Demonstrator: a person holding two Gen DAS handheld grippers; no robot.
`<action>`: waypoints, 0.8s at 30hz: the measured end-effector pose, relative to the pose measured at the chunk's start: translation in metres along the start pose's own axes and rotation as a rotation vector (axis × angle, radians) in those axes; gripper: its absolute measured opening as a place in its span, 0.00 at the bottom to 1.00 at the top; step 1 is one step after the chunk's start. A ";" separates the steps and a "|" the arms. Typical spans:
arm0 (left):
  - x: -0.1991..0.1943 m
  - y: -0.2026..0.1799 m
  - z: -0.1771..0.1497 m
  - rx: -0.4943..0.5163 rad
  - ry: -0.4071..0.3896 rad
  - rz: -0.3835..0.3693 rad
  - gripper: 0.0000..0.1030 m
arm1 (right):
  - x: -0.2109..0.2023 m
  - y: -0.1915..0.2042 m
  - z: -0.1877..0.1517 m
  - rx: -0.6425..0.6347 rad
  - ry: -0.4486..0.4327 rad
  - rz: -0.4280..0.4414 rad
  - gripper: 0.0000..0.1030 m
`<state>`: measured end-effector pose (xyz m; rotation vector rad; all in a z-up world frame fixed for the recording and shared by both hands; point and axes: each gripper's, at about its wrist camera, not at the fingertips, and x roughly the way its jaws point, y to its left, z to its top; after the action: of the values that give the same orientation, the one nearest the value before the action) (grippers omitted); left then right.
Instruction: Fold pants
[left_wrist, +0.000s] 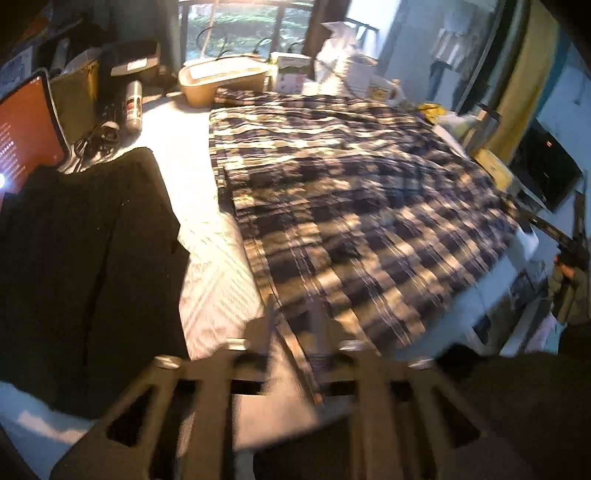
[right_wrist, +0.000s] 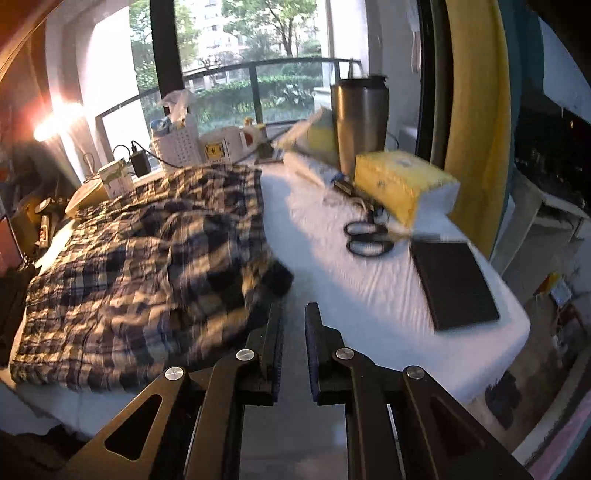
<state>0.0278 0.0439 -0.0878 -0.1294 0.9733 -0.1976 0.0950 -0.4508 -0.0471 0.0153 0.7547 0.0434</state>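
1. Left gripper (left_wrist: 293, 332) low over the near edge of the bed, tilted down, fingers standing apart; blurred, but a clear gap between them.
2. Lying in that gap: the near hem corner of the navy-and-cream plaid cotton pants (left_wrist: 351, 206), loose, not pinched.
3. Spread out beyond it, the rest of the pants, flat and wide across the white striped bed sheet (left_wrist: 214, 280), reaching back towards the window.
4. Off to the left on the same sheet, a black cloth garment (left_wrist: 85, 258), just beside the pants but apart from them.
5. Farther back, a silver spray can (left_wrist: 133, 107), a tan oval plastic basin (left_wrist: 221, 81) and a red glowing screen (left_wrist: 26, 140) at the left edge.
6. Over to the right gripper (right_wrist: 294, 325): jaws drawn in to a narrow slit, nothing between them, hovering over bare sheet (right_wrist: 369, 288).
7. Just left of its fingertips, the rumpled right edge of the pants (right_wrist: 140, 258), bunched higher there; not touching, as far as can be told.
8. To the right, black-handled scissors (right_wrist: 365, 236), a flat black rectangular book (right_wrist: 454, 284), a yellow soft tissue pack (right_wrist: 399, 184).
9. Behind those, a tall steel tumbler (right_wrist: 360, 122) near the window.
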 end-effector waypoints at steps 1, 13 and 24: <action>0.007 0.001 0.001 -0.017 0.010 -0.002 0.51 | 0.002 0.000 0.003 -0.006 -0.001 -0.001 0.13; 0.026 -0.031 -0.029 0.084 -0.008 0.017 0.05 | 0.052 -0.008 0.008 0.070 0.027 0.166 0.43; -0.021 0.000 -0.034 0.028 -0.019 -0.024 0.01 | -0.011 0.041 0.024 -0.048 -0.035 0.136 0.12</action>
<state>-0.0115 0.0482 -0.0900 -0.1174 0.9505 -0.2320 0.1023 -0.4104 -0.0211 0.0213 0.7167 0.1901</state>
